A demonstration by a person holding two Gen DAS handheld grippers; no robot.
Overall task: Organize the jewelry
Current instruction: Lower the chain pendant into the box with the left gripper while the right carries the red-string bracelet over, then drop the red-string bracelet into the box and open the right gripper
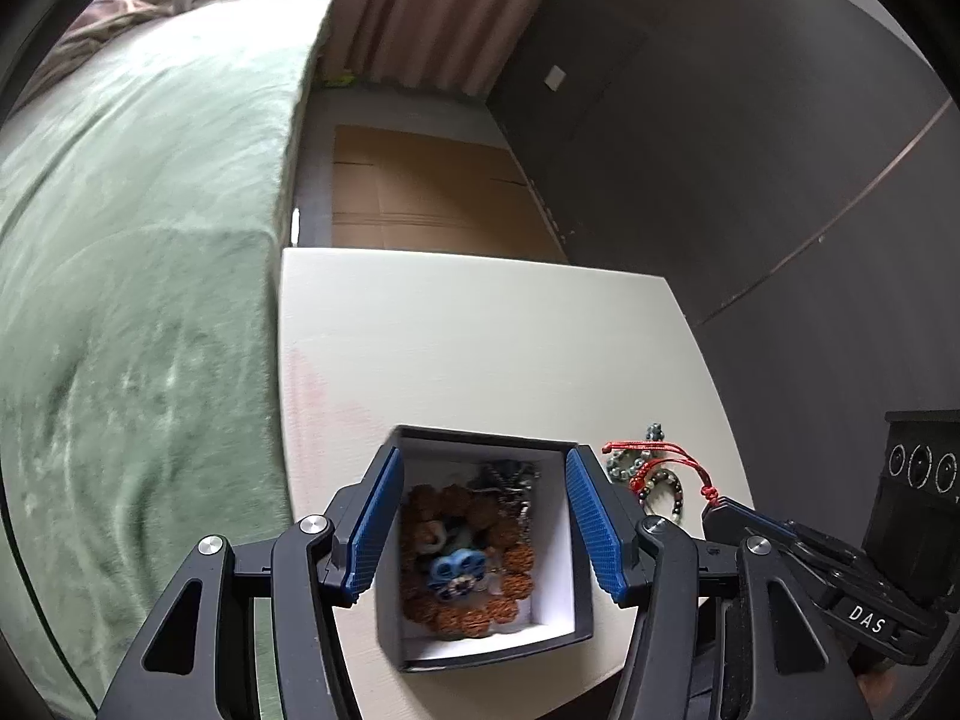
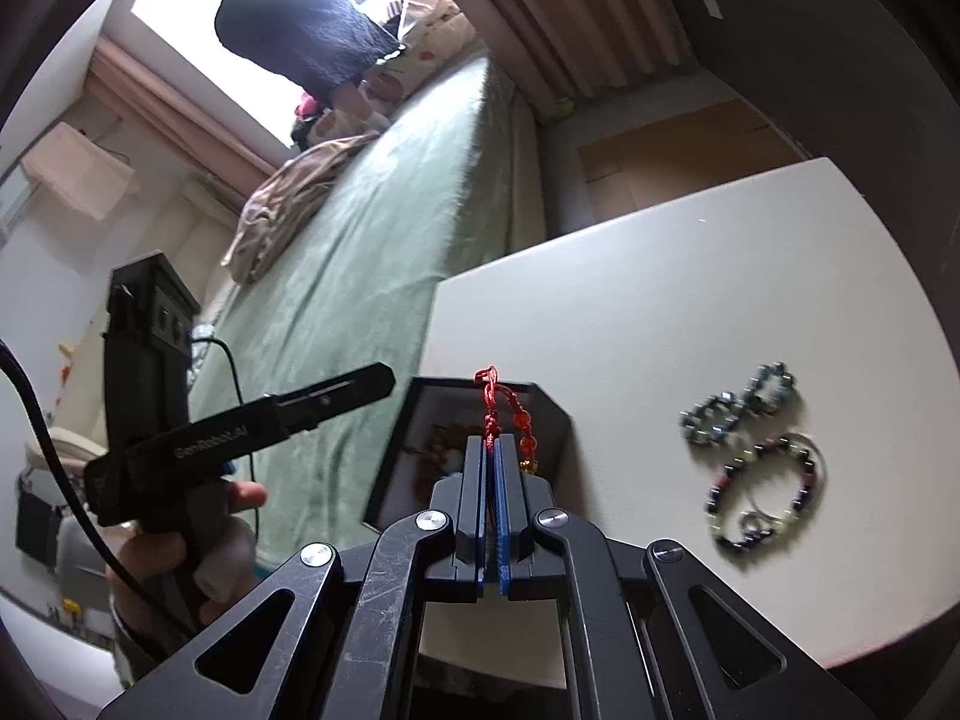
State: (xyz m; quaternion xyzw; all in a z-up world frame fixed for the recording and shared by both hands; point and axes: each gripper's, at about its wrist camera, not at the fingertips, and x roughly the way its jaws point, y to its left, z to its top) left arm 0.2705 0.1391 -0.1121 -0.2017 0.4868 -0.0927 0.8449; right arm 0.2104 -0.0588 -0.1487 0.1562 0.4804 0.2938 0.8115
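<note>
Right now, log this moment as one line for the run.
left gripper: open over black box | right gripper: shut on red cord bracelet | two bead bracelets on table

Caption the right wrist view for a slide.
Right gripper shut on a red knotted cord bracelet above the open black jewelry box; two beaded bracelets lie on the white table.

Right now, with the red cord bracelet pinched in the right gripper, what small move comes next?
Probably carry the right gripper forward over the open black jewelry box before releasing: the red cord bracelet hangs at its near edge, while the left gripper stands open around the box.
</note>
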